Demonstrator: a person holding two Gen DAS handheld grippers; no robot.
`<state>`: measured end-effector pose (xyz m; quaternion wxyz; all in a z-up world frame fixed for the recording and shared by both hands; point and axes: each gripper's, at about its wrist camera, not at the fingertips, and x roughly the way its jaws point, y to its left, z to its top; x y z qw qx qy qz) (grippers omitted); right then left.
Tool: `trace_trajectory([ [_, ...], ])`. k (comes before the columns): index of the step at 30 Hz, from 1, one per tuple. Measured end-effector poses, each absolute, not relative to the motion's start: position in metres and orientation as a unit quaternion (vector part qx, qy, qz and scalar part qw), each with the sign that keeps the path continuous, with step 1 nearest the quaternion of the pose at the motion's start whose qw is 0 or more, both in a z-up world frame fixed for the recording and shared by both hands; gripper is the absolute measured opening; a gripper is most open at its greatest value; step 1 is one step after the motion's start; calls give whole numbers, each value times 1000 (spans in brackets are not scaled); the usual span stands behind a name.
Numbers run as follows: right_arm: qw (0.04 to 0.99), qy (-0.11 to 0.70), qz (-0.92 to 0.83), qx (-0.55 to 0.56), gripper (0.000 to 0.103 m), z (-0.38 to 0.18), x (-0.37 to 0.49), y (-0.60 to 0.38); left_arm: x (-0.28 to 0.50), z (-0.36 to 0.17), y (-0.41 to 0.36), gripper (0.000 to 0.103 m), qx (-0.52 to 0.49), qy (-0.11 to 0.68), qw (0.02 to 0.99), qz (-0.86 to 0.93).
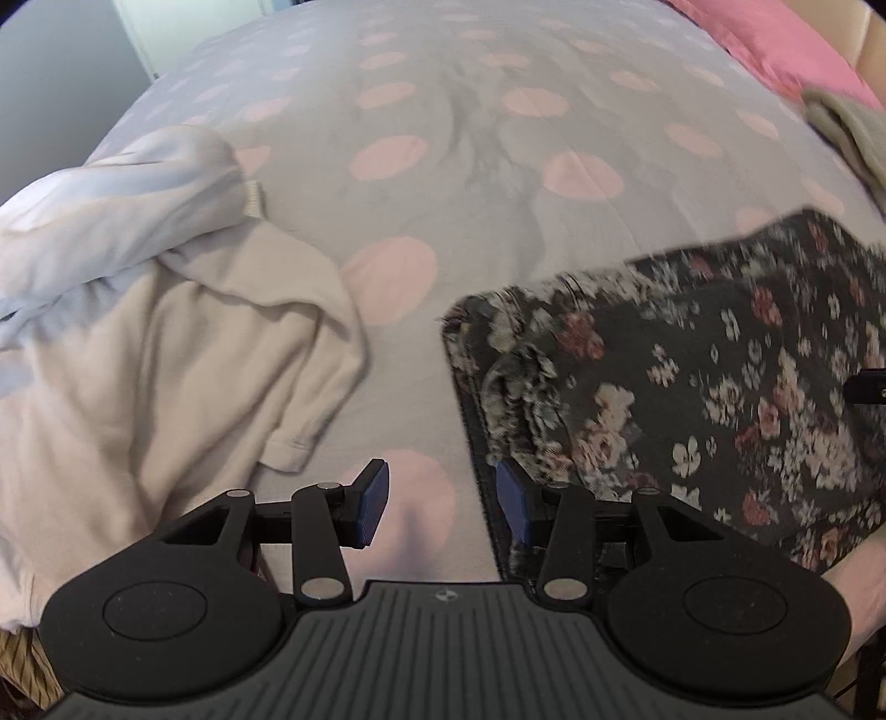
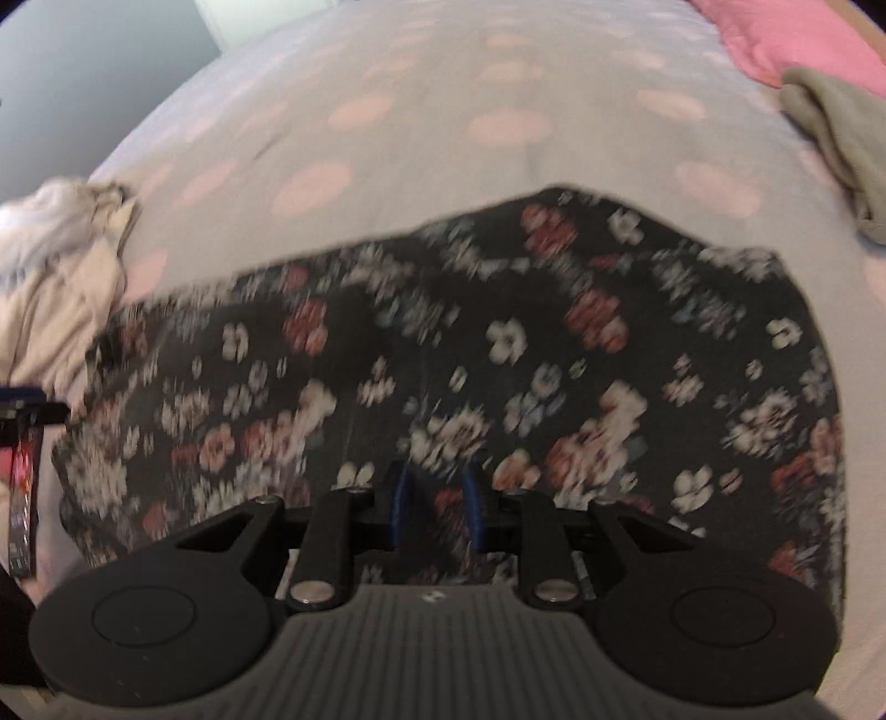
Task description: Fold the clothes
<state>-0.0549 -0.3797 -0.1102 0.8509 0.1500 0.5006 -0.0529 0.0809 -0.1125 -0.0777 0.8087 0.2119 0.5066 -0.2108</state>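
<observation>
Nearest in the left wrist view, the left claw (image 1: 441, 501) stands wide apart, its blue pads (image 1: 372, 494) holding nothing, hovering over the bedspread (image 1: 476, 183) just beside the left edge of the floral garment (image 1: 664, 376). In the right wrist view, the right claw (image 2: 437, 507) has its blue pads drawn close together over the garment's near edge. Cloth seems to sit between them, but blur hides whether they truly pinch it.

The floral garment, dark with red and white flowers, lies spread across the bed in a broad, roughly rectangular shape. Its left end shows a bunched layer on top. That shape would fit either a partly folded piece or one merely laid flat for folding.

To handle it well, I judge that each claw should take a corner through all layers, lift only slightly, and keep the edges level so the thin fabric does not slide or wrinkle. The soft bed gives little support, so slow, even motion would help.

Farther left lies a rumpled cream garment (image 1: 183, 376), with a white garment (image 1: 111, 205) heaped just behind and touching it. Far right, an olive-grey garment (image 2: 841, 138) rests near a pink pillow (image 2: 786, 39).

Counted: two claws, four garments, one pillow, one bedspread.
</observation>
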Motion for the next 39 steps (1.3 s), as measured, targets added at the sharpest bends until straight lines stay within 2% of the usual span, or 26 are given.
trace_trajectory([
  [5, 857, 504, -42, 105, 25, -117, -54, -369, 78, -110, -121, 41, 271, 537, 777, -185],
  [8, 854, 506, -44, 112, 25, -115, -54, -370, 82, -104, -115, 41, 247, 541, 781, -188],
  [12, 856, 506, -42, 94, 25, -113, -55, -366, 90, -95, -102, 41, 182, 550, 792, -192],
  [17, 855, 509, -42, 90, 25, -112, -55, -363, 97, -90, -87, 51, 98, 557, 801, -198],
  [21, 853, 510, -41, 98, 25, -112, -52, -364, 102, -86, -76, 52, 29, 559, 804, -202],
  [23, 854, 510, -39, 96, 25, -112, -53, -364, 105, -83, -71, 56, -5, 559, 804, -203],
  [30, 854, 511, -34, 90, 29, -113, -50, -361, 105, -100, -71, 57, -103, 580, 775, -231],
  [35, 855, 511, -31, 87, 29, -113, -50, -362, 99, -117, -82, 60, -51, 574, 788, -217],
  [39, 856, 510, -29, 85, 30, -114, -50, -361, 92, -119, -79, 64, -55, 556, 802, -211],
])
